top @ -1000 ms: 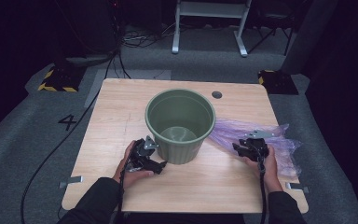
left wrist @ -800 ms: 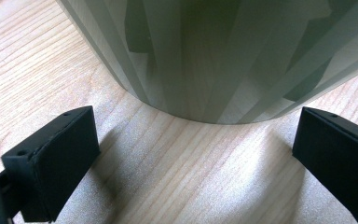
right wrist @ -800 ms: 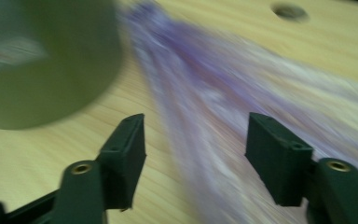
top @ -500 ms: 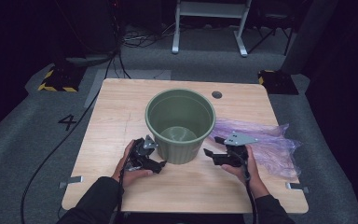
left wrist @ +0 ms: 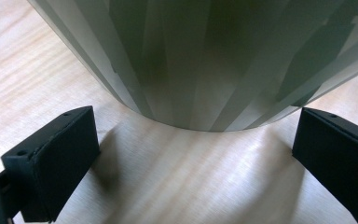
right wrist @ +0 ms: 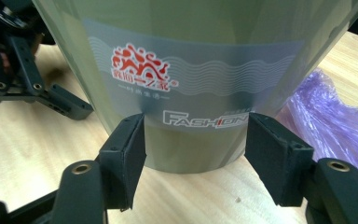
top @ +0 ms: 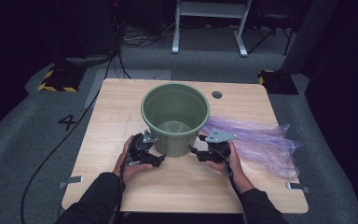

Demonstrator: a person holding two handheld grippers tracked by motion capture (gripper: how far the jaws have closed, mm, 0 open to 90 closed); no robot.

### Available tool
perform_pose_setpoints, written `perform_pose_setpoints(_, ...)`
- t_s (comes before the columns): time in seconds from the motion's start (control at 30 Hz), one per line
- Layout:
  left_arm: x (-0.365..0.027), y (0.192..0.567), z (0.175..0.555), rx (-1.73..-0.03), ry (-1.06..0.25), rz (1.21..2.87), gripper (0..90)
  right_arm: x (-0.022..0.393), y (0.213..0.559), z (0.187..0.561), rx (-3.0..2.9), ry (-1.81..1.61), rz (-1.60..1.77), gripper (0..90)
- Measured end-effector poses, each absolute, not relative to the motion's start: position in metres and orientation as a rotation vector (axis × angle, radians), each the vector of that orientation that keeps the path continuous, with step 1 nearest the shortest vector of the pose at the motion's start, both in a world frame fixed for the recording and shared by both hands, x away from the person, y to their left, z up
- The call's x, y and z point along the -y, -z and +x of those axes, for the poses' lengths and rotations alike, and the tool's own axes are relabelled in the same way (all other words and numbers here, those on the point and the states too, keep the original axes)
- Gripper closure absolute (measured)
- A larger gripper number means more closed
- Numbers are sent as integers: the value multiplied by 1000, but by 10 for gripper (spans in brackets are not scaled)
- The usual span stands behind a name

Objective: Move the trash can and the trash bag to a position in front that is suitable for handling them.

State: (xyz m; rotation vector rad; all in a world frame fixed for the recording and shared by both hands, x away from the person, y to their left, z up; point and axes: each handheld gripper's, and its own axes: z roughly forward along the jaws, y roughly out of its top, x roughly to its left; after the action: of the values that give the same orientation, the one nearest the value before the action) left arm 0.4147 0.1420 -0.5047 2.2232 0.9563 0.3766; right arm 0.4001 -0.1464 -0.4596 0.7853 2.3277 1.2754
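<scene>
A green plastic bucket point(top: 175, 116) stands upright and empty in the middle of the wooden table point(top: 116, 107). My left gripper point(top: 154, 150) sits low at its left base, open; in the left gripper view the wide-spread jaws point(left wrist: 191, 126) flank the bucket's foot point(left wrist: 205, 60) without touching it. My right gripper point(top: 196, 148) is at the bucket's right base. Its jaws point(right wrist: 196, 133) have just been closing a little and still stand open, with the bucket's labelled wall point(right wrist: 191, 93) directly ahead of the tips and nothing between the pads.
A crumpled purple plastic bag point(top: 261, 140) lies on the table to the right of the bucket, also beside it in the right gripper view point(right wrist: 335, 121). The left gripper point(right wrist: 28, 79) lies beyond the bucket there. A cable hole point(top: 216, 94) marks the far edge.
My right gripper has moved left from over the purple bag to the bucket's right base. The left gripper and the bucket have stayed put.
</scene>
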Motion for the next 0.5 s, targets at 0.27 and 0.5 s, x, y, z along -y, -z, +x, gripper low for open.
perform_pose_setpoints(0.27,-144,504,431,-997,-392,2214,5,145,457,414,-2294,-1228,806,353)
perform_pose_setpoints(0.5,-148,504,438,-1024,-399,2201,7,196,457,424,-2139,-1062,1027,308)
